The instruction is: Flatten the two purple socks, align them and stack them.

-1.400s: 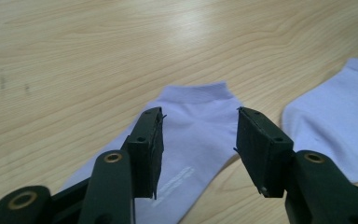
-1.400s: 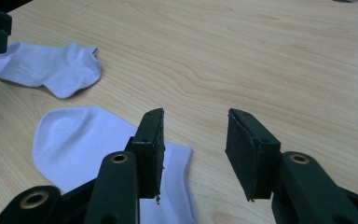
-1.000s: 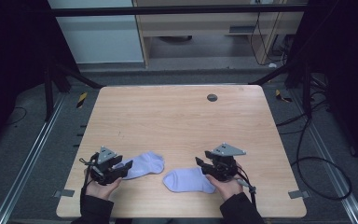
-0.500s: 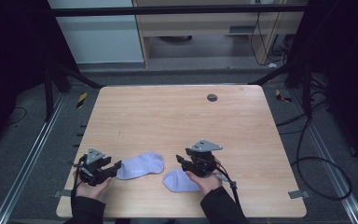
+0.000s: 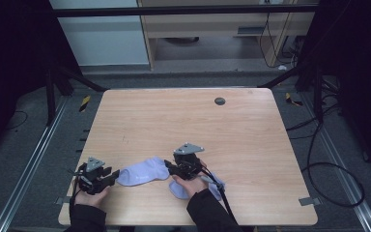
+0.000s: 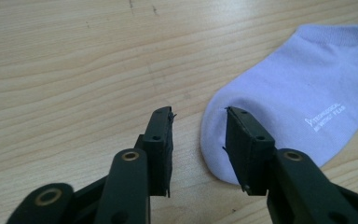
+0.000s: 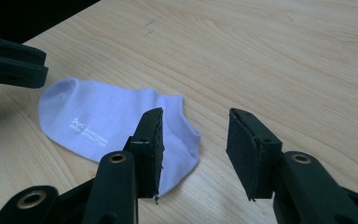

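Lavender socks on a pale wood table [image 5: 251, 130]: two counted, plus two grippers, one per hand. Against the frame a second ago, the right gripper [image 5: 170, 169] has crossed leftward from the right sock [image 5: 216, 186] to the heel end of the left sock [image 5: 142, 172]; its hand and forearm now lie over most of the right sock, which shows at either side of the wrist. Left gripper [image 5: 115, 175] has shifted a little left and nearer, and sits at the toe end of the left sock. Jaws of both have just been closing. In the left gripper view the jaws stand apart, bare wood in the gap, one pad just overlapping the sock's toe edge; not gripping. In the right gripper view the jaws are also apart, the left pad above the sock's cuff end, bare wood between them; nothing held. Left sock lies flat near the front edge, left of centre, with small white print on it. Right sock lies just right of it, closer to the front edge. One dark round disc [image 5: 220, 101] at the far side of the table, well apart from the work. Cable trails from the right gripper across the right sock.
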{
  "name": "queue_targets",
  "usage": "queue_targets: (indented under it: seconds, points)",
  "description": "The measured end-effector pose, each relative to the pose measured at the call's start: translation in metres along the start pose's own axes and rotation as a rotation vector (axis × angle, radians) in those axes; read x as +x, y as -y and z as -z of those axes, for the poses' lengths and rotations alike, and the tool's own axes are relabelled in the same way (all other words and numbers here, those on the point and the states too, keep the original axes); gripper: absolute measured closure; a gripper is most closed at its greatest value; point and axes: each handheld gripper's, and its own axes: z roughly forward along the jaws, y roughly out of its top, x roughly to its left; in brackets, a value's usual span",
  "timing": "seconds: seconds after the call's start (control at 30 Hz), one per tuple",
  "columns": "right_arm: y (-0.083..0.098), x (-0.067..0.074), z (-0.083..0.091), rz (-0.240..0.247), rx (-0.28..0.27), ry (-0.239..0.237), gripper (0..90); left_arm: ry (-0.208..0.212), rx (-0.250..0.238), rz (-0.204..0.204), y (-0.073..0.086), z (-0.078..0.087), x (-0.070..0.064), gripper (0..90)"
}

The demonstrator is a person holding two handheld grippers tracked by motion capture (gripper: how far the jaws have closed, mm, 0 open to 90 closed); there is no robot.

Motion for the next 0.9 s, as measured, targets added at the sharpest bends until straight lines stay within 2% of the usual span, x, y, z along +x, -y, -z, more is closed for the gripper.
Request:
queue_targets:
  seconds: [0.13, 0.4, 0.6, 0.9]
  points:
    - [0.002, 0.002, -0.014, 0.003, 0.026, 0.009, 58.6, 0.007, 0.014, -0.016, 0.0, -0.004, -0.001, 63.7]
    - [0.006, 0.003, -0.035, 0.004, 0.069, 0.02, 62.1, 0.008, 0.039, -0.02, 0.001, -0.013, -0.001, 67.3]
    - [0.008, 0.004, -0.045, 0.004, 0.092, 0.035, 66.6, 0.017, 0.05, -0.021, 0.001, -0.014, 0.0, 73.8]
    - [0.009, 0.006, -0.05, 0.017, 0.104, 0.041, 75.7, 0.035, 0.062, -0.014, 0.0, -0.017, -0.002, 85.7]
